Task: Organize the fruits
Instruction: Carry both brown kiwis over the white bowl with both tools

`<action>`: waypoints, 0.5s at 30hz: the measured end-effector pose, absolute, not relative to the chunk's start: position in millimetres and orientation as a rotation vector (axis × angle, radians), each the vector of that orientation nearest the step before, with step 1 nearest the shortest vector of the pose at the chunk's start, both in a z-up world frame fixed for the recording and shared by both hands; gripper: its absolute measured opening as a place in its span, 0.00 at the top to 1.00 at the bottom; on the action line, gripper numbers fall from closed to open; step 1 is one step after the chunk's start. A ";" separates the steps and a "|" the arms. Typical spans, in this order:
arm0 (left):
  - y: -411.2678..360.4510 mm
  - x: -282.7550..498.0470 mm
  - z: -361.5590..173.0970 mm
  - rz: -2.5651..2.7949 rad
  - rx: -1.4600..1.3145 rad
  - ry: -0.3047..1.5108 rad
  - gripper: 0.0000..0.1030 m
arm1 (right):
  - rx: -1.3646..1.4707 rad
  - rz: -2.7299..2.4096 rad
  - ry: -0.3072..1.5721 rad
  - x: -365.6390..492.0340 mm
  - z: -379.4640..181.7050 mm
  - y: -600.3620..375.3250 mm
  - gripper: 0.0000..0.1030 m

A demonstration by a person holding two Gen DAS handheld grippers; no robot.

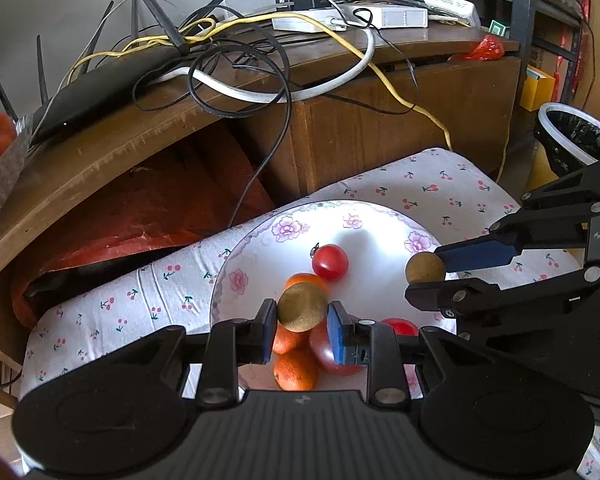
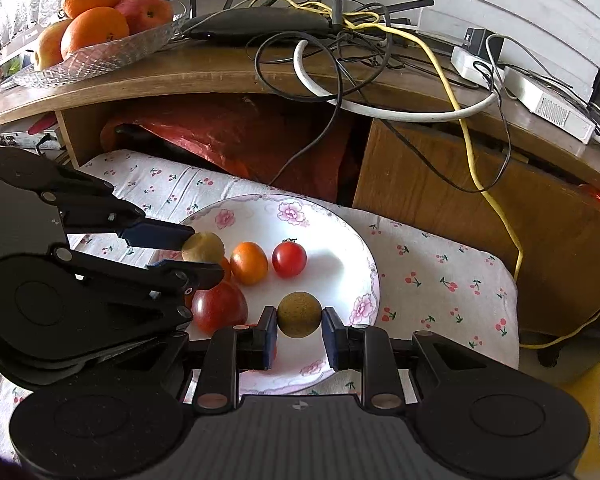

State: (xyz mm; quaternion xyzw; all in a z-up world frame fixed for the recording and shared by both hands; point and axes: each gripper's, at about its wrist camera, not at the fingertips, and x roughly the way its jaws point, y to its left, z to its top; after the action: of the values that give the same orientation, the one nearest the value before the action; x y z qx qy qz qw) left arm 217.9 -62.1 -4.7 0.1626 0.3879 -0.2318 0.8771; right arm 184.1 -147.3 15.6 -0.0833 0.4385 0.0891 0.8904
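1. Left gripper (image 1: 302, 312) clamps a small brown round fruit (image 1: 302, 307) across its middle, held above the plate (image 1: 260, 240).
2. Right gripper (image 2: 299, 316) pinches a second brown fruit (image 2: 299, 314) the same way, over the plate's right side.
3. Tomatoes (image 2: 289, 259) and small oranges (image 2: 249, 263) sit on the plate.
4. Likely light, thin-shelled, rolls easily: grip at the widest part, gentle squeeze.

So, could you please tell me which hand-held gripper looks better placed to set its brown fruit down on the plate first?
Probably right: the right hand-held gripper holds its brown fruit over bare plate; the left's hangs above piled fruit.
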 end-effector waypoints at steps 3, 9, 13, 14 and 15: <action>-61.5 223.5 -8.6 -0.480 0.336 0.816 0.65 | -0.171 0.186 0.915 189.1 11.6 -146.9 0.81; -59.7 233.6 -14.0 -0.471 0.328 0.817 0.65 | -0.161 0.191 0.916 198.3 5.0 -147.9 0.80; -58.8 239.2 -18.1 -0.470 0.322 0.821 0.65 | -0.158 0.193 0.919 202.8 0.7 -148.7 0.80; -59.0 240.4 -19.6 -0.470 0.321 0.824 0.65 | -0.157 0.194 0.921 203.7 -1.0 -148.8 0.80; -59.1 241.4 -21.0 -0.470 0.321 0.826 0.65 | -0.156 0.195 0.922 204.6 -2.6 -148.9 0.80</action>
State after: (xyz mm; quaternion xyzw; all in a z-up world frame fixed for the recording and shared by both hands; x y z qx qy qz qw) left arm 241.4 -59.1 -21.0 0.1541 0.3960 -0.2252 0.8768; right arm 204.6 -148.9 -2.6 -0.0752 0.4439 0.0941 0.8880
